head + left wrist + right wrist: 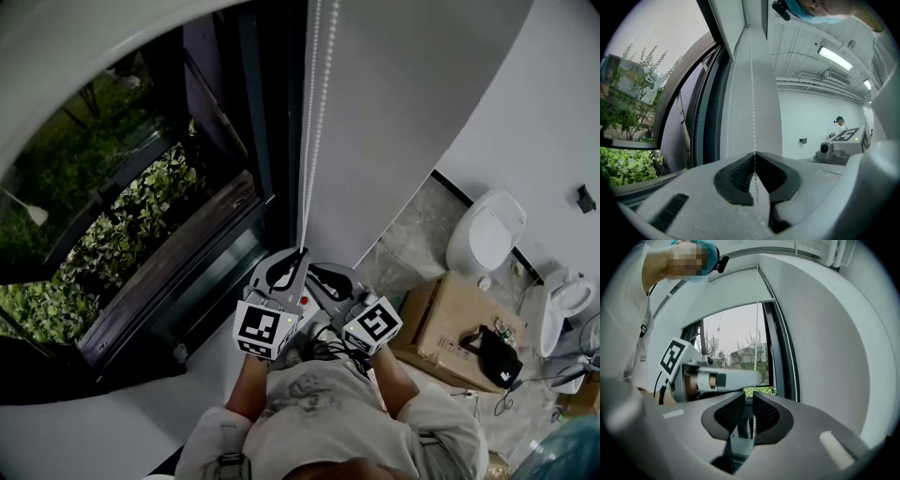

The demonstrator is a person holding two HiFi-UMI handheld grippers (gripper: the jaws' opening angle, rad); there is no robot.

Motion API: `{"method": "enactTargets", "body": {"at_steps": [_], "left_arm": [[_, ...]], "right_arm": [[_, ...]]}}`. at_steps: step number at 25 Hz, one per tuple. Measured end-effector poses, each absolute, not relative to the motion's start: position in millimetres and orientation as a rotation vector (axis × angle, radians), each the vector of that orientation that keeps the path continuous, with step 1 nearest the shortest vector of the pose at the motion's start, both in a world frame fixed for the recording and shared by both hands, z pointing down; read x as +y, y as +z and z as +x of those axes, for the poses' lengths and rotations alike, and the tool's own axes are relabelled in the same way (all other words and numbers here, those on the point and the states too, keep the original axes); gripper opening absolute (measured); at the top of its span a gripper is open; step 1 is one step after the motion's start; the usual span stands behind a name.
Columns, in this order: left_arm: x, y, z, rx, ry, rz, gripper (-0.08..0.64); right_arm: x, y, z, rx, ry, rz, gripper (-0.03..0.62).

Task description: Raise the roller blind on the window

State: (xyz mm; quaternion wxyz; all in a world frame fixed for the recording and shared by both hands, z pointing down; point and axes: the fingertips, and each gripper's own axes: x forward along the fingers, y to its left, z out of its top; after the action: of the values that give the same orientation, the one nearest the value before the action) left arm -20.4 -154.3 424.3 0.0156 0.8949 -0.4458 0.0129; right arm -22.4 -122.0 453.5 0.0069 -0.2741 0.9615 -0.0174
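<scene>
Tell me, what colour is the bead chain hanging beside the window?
The bead chain is white; the head view shows it best.

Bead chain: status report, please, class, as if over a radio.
Left gripper shut on bead chain. Right gripper open, chain running loose between its jaws. Roller blind part-lowered. Nothing seen blocking the chain.

No readable text, numbers, brands — marker cubes (265, 330) carry patterns only.

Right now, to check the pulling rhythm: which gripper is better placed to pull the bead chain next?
Probably the left gripper: its jaws are shut on the bead chain. The right gripper has its jaws apart, the chain between them; it must close first.
</scene>
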Motion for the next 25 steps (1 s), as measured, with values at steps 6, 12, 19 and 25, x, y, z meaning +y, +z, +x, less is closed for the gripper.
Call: {"method": "enactTargets", "body": {"at_steps": [6, 12, 19, 25], "left_arm": [[-155, 421, -29, -1.413, 0.037, 2.775, 0.017], [-152, 422, -26, -1.400, 0.035, 2.780, 0.017], [-153, 423, -23, -1.394, 0.039, 2.779, 0.017], [-155, 421, -22, -1.394, 0.033, 2.779, 0.015]], "right_arm": [[-129, 405, -8, 2.913, -0.010, -0.853, 0.060], [-135, 346, -12, 2.850, 0.148, -0.814, 0.080], [-147, 304, -22, 2.851, 0.262, -0.763, 0.087], [-158, 271, -35, 2.840, 0.336, -0.723, 0.087]]}}
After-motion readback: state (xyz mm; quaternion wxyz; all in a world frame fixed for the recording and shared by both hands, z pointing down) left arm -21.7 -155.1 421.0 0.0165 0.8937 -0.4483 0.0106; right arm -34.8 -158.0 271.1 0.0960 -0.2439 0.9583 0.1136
